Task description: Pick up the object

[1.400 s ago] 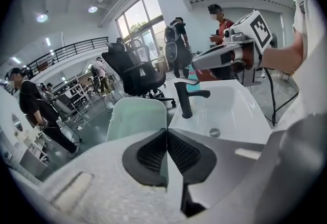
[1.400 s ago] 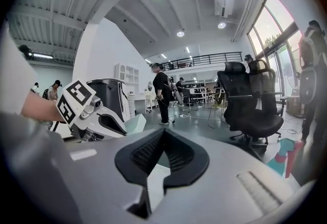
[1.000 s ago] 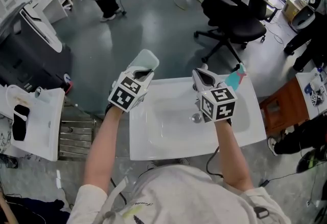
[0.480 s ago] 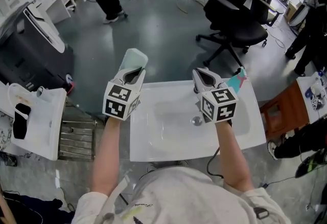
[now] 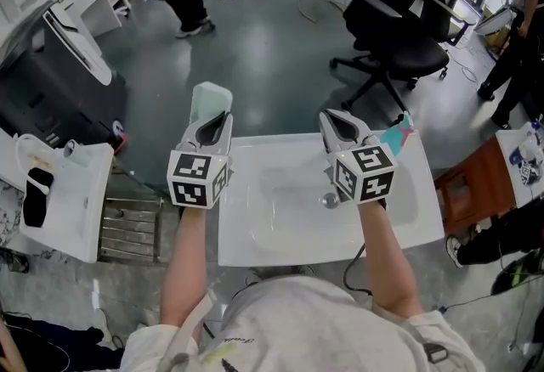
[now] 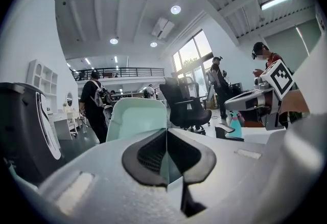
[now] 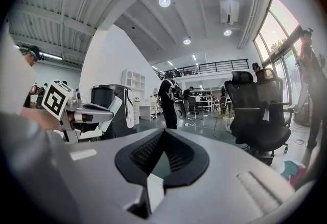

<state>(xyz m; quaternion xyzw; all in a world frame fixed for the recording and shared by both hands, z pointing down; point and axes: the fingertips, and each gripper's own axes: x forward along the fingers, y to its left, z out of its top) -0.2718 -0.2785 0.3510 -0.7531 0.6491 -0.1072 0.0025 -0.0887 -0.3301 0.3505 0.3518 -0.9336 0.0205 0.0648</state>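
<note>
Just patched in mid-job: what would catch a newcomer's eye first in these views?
The left claw stands out: it is shut on a pale mint-green panel that sticks out past its tips, just off the far left corner of the white sink basin. The right claw is shut and empty over the basin's far side, with a teal spray bottle just to its right.

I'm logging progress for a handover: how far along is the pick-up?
Done: the left gripper has its jaws shut on the pale green panel, held in the air past the rim of the white sink. In hand: that panel only; the right gripper is shut on nothing. Left: nothing visible.
</note>
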